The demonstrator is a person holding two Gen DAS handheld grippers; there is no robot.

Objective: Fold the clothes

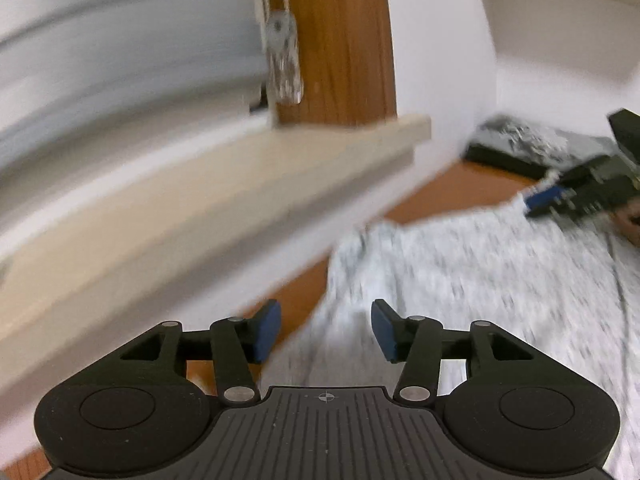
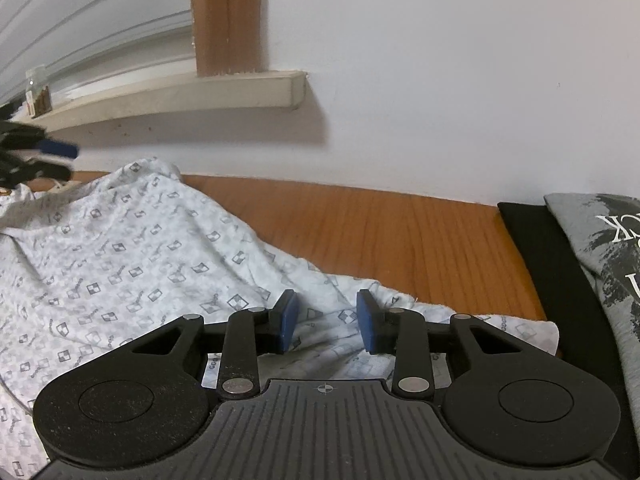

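Lying rumpled lengthwise along the wall, the patterned garment (image 2: 132, 264) sits beneath both spread, empty grippers.

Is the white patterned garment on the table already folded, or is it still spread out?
Still spread out: the white patterned garment lies rumpled across the wooden table, with no neat fold visible.

We see our left gripper (image 1: 326, 330) as matte black plastic: two round hubs flank a ribbed grey-black centre plate marked with a small crosshair. Silver pivot pins fasten the slotted linkage arms, and the jaws end in blue rectangular pads (image 1: 267, 332). Our right gripper (image 2: 326, 322) is built the same, with dusty black hubs, silver pins, the same crosshair mark and blue pads (image 2: 367, 322).
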